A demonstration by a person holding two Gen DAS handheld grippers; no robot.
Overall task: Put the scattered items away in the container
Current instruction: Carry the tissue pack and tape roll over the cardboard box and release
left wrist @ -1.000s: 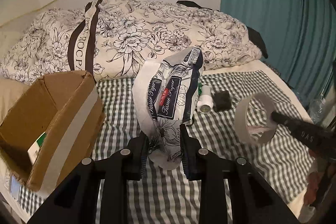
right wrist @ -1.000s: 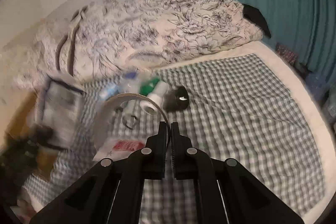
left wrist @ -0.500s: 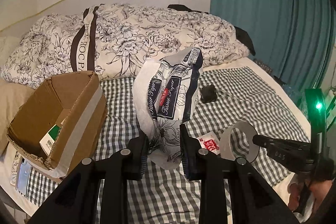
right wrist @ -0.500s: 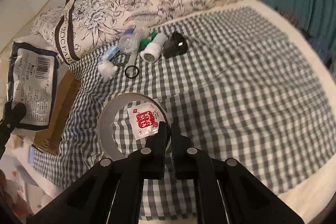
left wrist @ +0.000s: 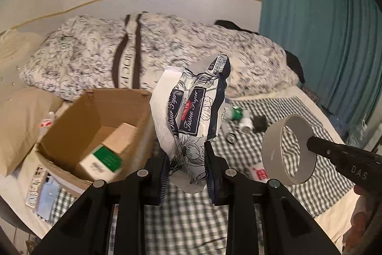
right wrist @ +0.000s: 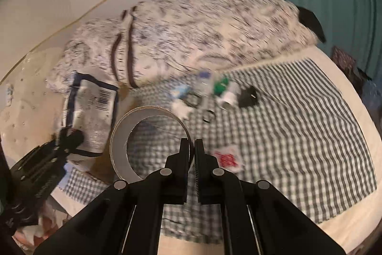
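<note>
The cardboard box (left wrist: 95, 135) is parked at the bed's left edge, mouth up, so stuff can be dropped in. The tissue paper pack (left wrist: 193, 121) is clamped upright in the left tongs (left wrist: 187, 171), just right of the box. The tape roll (right wrist: 148, 135) is pinched by its wall in the right tongs (right wrist: 191, 154), above the gingham sheet (right wrist: 298, 135).

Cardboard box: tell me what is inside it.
Inside the cardboard box lie a green-and-white carton and a plain tan box. The near wall hides the rest of the floor.
</note>
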